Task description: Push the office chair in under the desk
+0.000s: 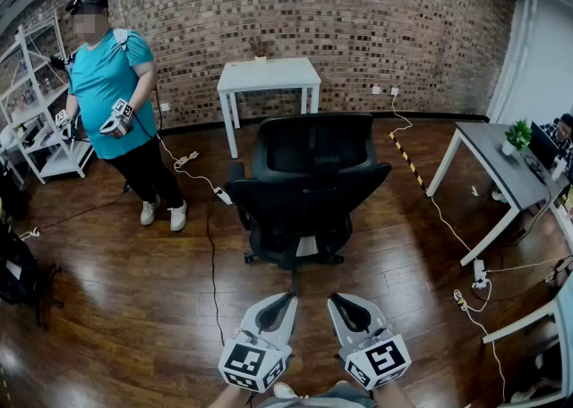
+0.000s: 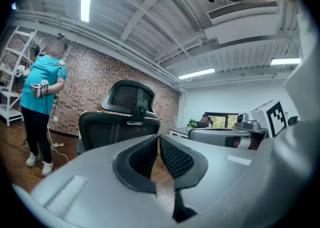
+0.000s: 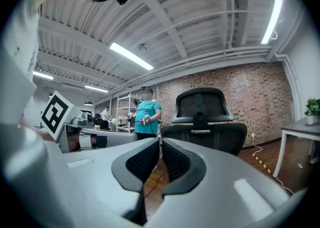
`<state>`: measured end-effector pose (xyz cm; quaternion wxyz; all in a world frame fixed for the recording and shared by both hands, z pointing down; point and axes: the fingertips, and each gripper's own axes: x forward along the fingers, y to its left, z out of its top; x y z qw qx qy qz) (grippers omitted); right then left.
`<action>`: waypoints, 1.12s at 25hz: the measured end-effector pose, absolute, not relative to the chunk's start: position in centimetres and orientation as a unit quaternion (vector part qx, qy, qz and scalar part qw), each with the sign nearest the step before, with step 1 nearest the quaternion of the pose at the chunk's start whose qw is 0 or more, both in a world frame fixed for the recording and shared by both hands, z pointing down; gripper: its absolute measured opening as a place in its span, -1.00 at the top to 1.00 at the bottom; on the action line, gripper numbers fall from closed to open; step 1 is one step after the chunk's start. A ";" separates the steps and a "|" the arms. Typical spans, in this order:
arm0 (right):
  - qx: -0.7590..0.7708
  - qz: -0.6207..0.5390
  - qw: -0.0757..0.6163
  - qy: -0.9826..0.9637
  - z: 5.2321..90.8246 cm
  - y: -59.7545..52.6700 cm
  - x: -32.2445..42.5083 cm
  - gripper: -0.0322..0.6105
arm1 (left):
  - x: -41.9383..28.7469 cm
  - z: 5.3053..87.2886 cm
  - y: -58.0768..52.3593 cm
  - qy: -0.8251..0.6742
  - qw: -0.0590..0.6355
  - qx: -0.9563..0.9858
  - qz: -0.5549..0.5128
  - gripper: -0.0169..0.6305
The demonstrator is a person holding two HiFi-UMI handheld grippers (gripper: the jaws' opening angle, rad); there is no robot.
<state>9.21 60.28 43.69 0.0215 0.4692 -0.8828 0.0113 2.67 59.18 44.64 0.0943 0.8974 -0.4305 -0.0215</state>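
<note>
Both claws are clenched and empty. The left claw (image 1: 289, 297) and right claw (image 1: 334, 298) sit side by side low in the head view, level, tips aimed at the office chair (image 1: 309, 184). Nothing lies between either pair of pads.

The chair stands out on the wood floor (image 1: 134, 308), its back turned to you and its seat toward the white desk (image 1: 269, 75) at the brick wall (image 1: 358, 21). It is well apart from the desk and not yet touched, so the task looks unstarted.

Step in hand, as judged: close the gap and make contact.
- Set both closed claws flat on the backrest (image 3: 202, 137), one each side of the centre spine, so the seat does not swivel.
- Push slow and straight, since the castors may veer.
- The chair looks slightly right of the desk's opening, so steer it a touch left.
- The armrests may meet the desk edge. You cannot tell their height against it from here.

Around:
- A black cable (image 1: 212, 263) runs along the floor just left of the chair base, with a white plug block (image 1: 222, 195) beside it. Both could snag the castors.
- A person (image 1: 112, 84) in a teal shirt stands to the left, off your line.
- The grey desk (image 1: 497, 169) with a plant (image 1: 517, 135) is far right and the shelving (image 1: 40, 111) far left. Neither is in the way.
</note>
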 end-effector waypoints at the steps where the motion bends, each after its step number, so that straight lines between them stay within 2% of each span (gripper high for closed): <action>1: 0.467 0.008 0.023 -0.884 43.6 60.0 8.9 0.84 | 2.3 44.6 58.9 -0.431 0.094 0.897 -0.022 0.90; 8: 0.456 -0.017 0.034 -0.889 43.0 57.5 9.2 0.71 | 1.9 44.4 56.2 -0.437 0.088 0.895 -0.025 0.89; 22: 0.392 -0.085 0.040 -0.915 41.5 44.3 14.6 0.43 | 3.9 42.4 42.9 -0.502 0.017 0.865 0.009 0.59; 26: 0.374 -0.124 0.082 -0.916 41.6 40.8 17.4 0.29 | 1.7 42.9 39.0 -0.537 -0.021 0.840 0.066 0.38; 28: 0.373 -0.147 0.108 -0.910 42.1 38.7 19.2 0.17 | 0.0 43.1 37.3 -0.546 -0.047 0.829 0.108 0.20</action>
